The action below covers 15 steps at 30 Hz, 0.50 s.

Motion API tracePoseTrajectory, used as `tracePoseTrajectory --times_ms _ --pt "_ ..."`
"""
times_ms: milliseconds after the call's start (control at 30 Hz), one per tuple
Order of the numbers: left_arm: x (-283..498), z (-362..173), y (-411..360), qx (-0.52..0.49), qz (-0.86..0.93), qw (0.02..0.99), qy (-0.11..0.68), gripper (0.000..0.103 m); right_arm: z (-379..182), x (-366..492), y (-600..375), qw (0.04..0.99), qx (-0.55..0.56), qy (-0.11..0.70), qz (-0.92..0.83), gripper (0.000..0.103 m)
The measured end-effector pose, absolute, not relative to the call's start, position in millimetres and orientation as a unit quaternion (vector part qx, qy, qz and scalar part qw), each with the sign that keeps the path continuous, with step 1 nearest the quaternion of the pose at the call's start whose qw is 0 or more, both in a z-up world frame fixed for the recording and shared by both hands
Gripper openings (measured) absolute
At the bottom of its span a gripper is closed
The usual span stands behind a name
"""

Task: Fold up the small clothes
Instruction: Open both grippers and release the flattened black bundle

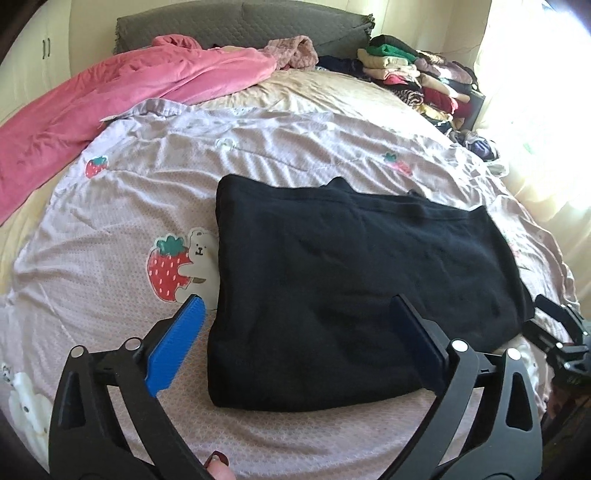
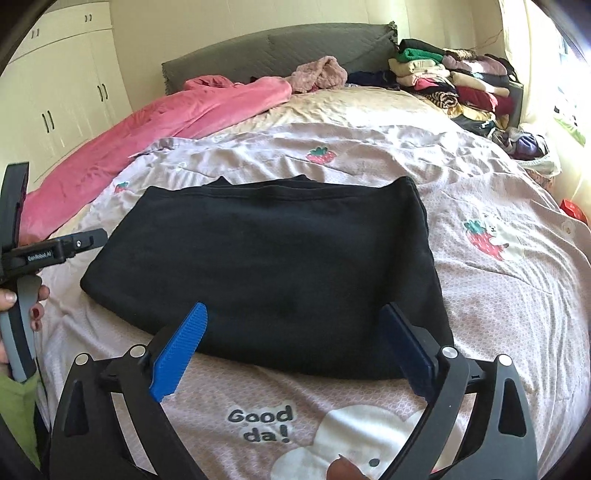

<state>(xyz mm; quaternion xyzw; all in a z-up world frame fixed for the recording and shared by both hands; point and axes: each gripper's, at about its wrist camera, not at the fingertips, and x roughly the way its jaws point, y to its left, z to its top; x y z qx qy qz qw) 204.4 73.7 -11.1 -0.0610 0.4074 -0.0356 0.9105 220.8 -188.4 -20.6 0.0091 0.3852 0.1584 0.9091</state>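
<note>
A black garment (image 1: 351, 280) lies folded into a flat rectangle on the lilac strawberry-print bed cover (image 1: 110, 229); it also shows in the right wrist view (image 2: 273, 266). My left gripper (image 1: 295, 306) is open and empty, its blue fingers (image 1: 177, 343) straddling the garment's near left corner just above it. My right gripper (image 2: 295, 314) is open and empty, hovering over the garment's near edge. The left gripper's body shows at the left edge of the right wrist view (image 2: 48, 251).
A pink blanket (image 1: 110, 96) lies across the far left of the bed. A stack of folded clothes (image 1: 413, 70) sits at the far right by the grey headboard (image 1: 240, 26). A loose pink garment (image 1: 295, 51) lies near the headboard.
</note>
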Motion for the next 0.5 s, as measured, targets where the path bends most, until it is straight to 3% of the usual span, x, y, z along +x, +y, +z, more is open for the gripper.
tracePoseTrajectory --times_ms 500 --pt "200 7 86 -0.061 -0.026 0.918 0.390 0.093 1 199 -132 0.910 -0.029 0.361 0.204 0.094"
